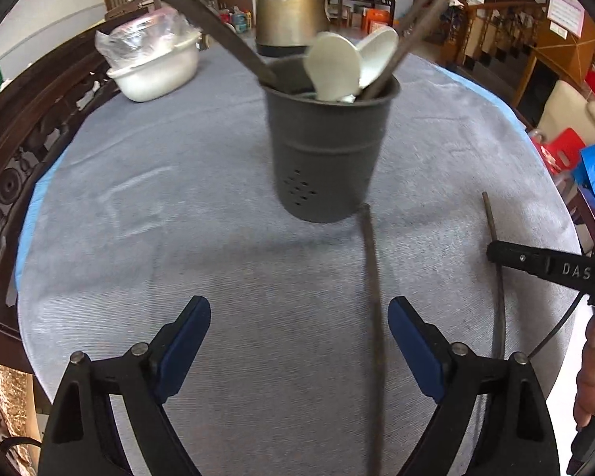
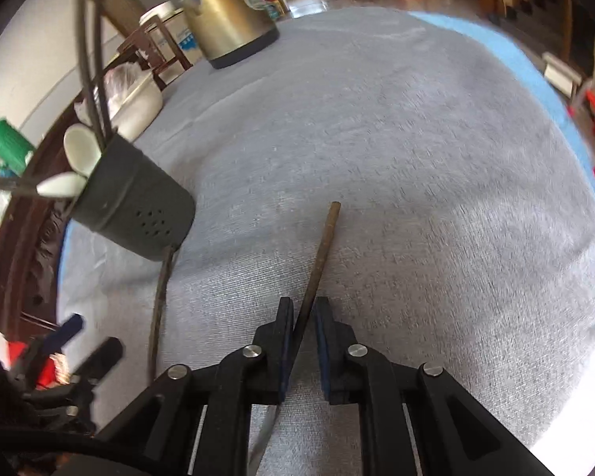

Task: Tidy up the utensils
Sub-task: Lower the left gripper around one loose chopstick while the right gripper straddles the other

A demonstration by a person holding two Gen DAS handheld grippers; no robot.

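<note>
A dark grey utensil cup (image 1: 327,146) stands on the grey cloth and holds white spoons (image 1: 333,67), chopsticks and a dark ladle handle. It also shows at the left of the right wrist view (image 2: 135,206). One brown chopstick (image 1: 373,297) lies on the cloth from the cup's base toward my left gripper (image 1: 299,341), which is open and empty. My right gripper (image 2: 303,317) is shut on a second chopstick (image 2: 323,246), which points forward over the cloth; this chopstick (image 1: 496,246) and the right gripper show at the right of the left wrist view.
A gold kettle (image 1: 289,8) stands behind the cup. A white tub (image 1: 154,67) with a plastic bag sits at the back left. A carved dark wooden chair back (image 1: 23,135) borders the table's left side. Shelves and furniture lie beyond.
</note>
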